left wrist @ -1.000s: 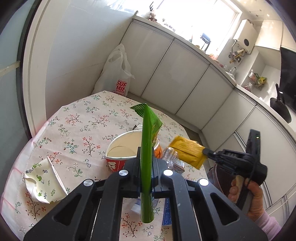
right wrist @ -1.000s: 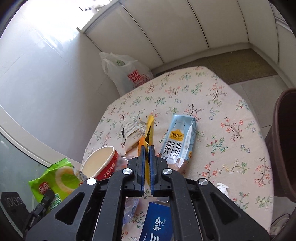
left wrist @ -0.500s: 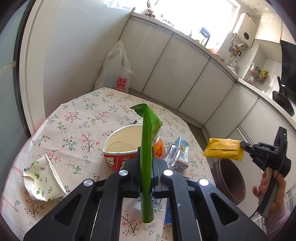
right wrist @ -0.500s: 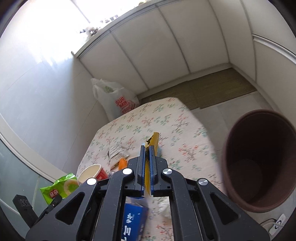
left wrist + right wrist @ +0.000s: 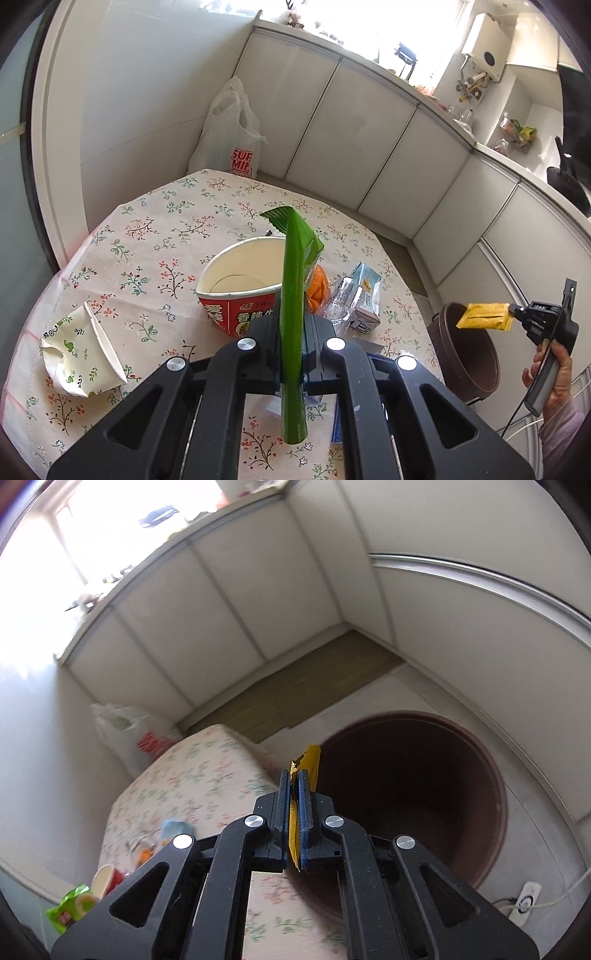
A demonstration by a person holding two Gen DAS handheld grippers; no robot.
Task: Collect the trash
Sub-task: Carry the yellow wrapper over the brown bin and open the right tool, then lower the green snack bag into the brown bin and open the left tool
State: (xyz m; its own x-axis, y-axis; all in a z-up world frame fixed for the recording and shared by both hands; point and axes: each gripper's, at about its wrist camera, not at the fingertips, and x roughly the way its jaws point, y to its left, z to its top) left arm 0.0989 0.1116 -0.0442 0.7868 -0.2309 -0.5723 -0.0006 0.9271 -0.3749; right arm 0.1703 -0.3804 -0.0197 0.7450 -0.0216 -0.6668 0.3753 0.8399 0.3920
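My left gripper (image 5: 293, 314) is shut on a green snack wrapper (image 5: 293, 295) and holds it above the floral table (image 5: 147, 229). My right gripper (image 5: 293, 775) is shut on a yellow wrapper (image 5: 308, 764) and holds it over the rim of the brown trash bin (image 5: 406, 775), which stands on the floor right of the table. In the left wrist view the yellow wrapper (image 5: 484, 316) hangs above the bin (image 5: 461, 354). On the table lie a red noodle cup (image 5: 240, 288), an orange peel (image 5: 318, 291), a milk carton (image 5: 364, 295) and a crumpled paper cup (image 5: 79, 354).
A white plastic bag (image 5: 231, 133) stands on the floor behind the table, against white cabinets (image 5: 351, 136). A clear plastic wrapper (image 5: 340, 299) and a blue box (image 5: 338, 424) lie near the carton. A power strip (image 5: 526, 910) lies on the floor beside the bin.
My right gripper has carried the yellow wrapper off the table, rightward, to above the bin. My left gripper has kept hold of the green wrapper and barely moved.
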